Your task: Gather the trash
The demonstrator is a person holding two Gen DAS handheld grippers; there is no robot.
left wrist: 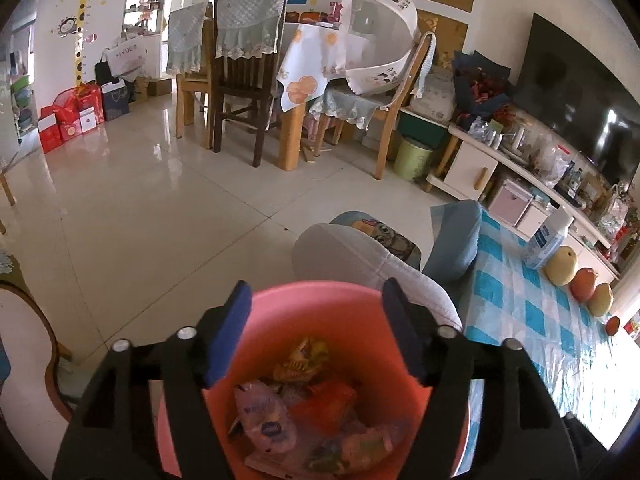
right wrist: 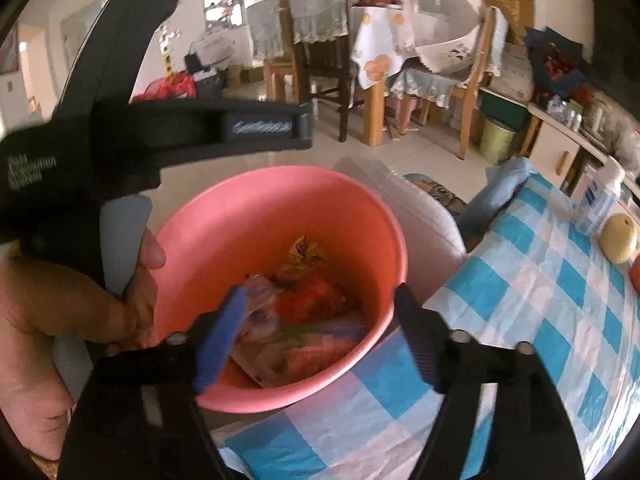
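A pink plastic bin (left wrist: pixel 304 312) holds several crumpled snack wrappers (left wrist: pixel 316 412), purple, yellow and red. My left gripper (left wrist: pixel 316 320) is open and empty right above the bin's mouth. In the right wrist view the same bin (right wrist: pixel 344 200) sits at the edge of the blue-checked table, with the wrappers (right wrist: pixel 304 312) inside. My right gripper (right wrist: pixel 320 320) is open and empty over the bin's near rim. The left gripper's black body (right wrist: pixel 168 128) and the hand holding it show at the left of that view.
The blue-and-white checked tablecloth (left wrist: pixel 532 312) lies to the right with a white bottle (left wrist: pixel 548 236) and round fruits (left wrist: pixel 564 264). A grey cushioned seat (left wrist: pixel 360 252) stands behind the bin. Dining table, chairs (left wrist: pixel 240 80), a green bucket (left wrist: pixel 412 156) and TV cabinet stand farther off.
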